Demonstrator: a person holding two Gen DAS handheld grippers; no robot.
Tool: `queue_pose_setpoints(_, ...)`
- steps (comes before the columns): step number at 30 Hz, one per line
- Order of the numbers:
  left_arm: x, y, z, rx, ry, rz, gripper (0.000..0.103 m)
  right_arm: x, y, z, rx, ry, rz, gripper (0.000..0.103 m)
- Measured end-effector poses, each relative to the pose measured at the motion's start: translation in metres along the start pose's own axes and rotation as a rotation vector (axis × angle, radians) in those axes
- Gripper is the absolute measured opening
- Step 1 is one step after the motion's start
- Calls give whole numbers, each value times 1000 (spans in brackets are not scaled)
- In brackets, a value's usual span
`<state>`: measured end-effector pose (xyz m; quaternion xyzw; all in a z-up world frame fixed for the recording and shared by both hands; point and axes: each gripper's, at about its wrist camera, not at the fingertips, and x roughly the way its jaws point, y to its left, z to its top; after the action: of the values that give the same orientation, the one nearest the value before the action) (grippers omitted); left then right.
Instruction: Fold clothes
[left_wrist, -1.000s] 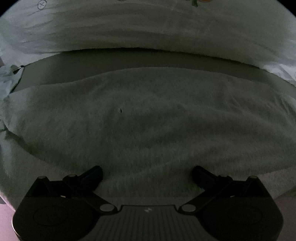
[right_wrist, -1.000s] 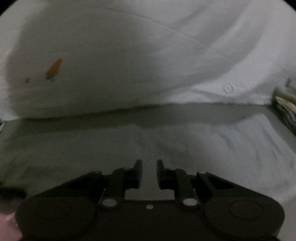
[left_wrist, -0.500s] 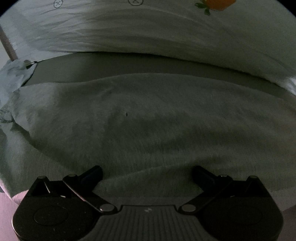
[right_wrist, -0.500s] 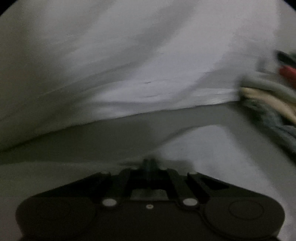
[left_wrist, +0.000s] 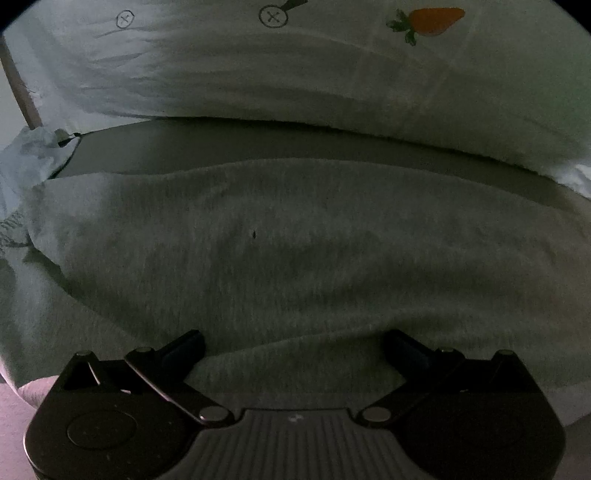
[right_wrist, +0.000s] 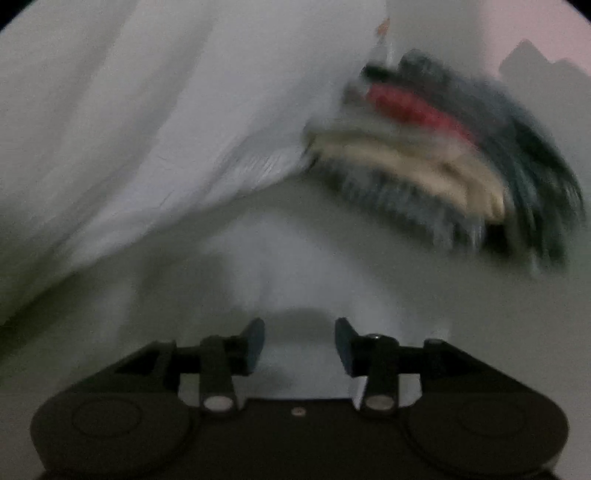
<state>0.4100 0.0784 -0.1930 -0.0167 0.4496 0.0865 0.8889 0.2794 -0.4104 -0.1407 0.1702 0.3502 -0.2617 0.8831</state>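
A grey fleece garment (left_wrist: 295, 236) lies spread flat across the left wrist view. My left gripper (left_wrist: 293, 347) stands open wide over its near edge, and the cloth runs under both fingers without being pinched. The right wrist view is blurred by motion. There my right gripper (right_wrist: 299, 332) has its jaws opening, with a gap between the pads. A pale patch of cloth (right_wrist: 295, 258) lies just ahead of and below them, and the pads do not press on it.
A white blanket with a carrot print (left_wrist: 424, 22) is bunched along the far side, seen also as the white blanket (right_wrist: 166, 110). A strip of grey surface (left_wrist: 258, 144) runs between it and the garment. A stack of folded clothes (right_wrist: 443, 158) sits at the right.
My right gripper swung to the right, bringing the folded stack into view; its jaws went shut and have come apart again. The left gripper stayed open, its view drifting slightly.
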Motion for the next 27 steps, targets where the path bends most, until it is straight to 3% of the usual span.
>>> queue_pose_setpoints(2, 0, 1, 1, 3, 8, -5, 103, -31, 32, -54, 29, 105, 73, 45)
queue_pose_setpoints(3, 0, 2, 2, 8, 17, -12, 103, -54, 54, -79, -9, 72, 70, 36)
queue_pose_setpoints(4, 1, 3, 4, 15, 28, -22, 103, -72, 71, -99, -24, 93, 82, 19)
queue_pose_setpoints(5, 0, 5, 5, 25, 42, -35, 103, -89, 87, -118, -32, 116, 100, 19)
queue_pose_setpoints(7, -3, 13, 8, 47, 73, -89, 103, -116, 109, -145, 30, 206, 233, 19)
queue_pose_setpoints(8, -7, 21, 8, 41, 79, -130, 103, -126, 125, -156, 7, 226, 284, 19)
queue_pose_setpoints(10, -20, 44, 7, -5, 63, -207, 103, -143, 164, -172, -157, 209, 357, 18)
queue_pose_setpoints(13, -37, 83, 6, -43, 35, -248, 103, -162, 209, -183, -308, 168, 449, 17)
queue_pose_setpoints(18, -42, 154, 12, -43, 4, -170, 97, -168, 273, -187, -421, 132, 498, 15)
queue_pose_setpoints(24, -22, 226, 27, -191, -21, -155, 90, -154, 347, -188, -435, 173, 556, 15)
queue_pose_setpoints(27, -5, 254, 38, -263, -31, -154, 90, -134, 399, -185, -510, 158, 535, 15)
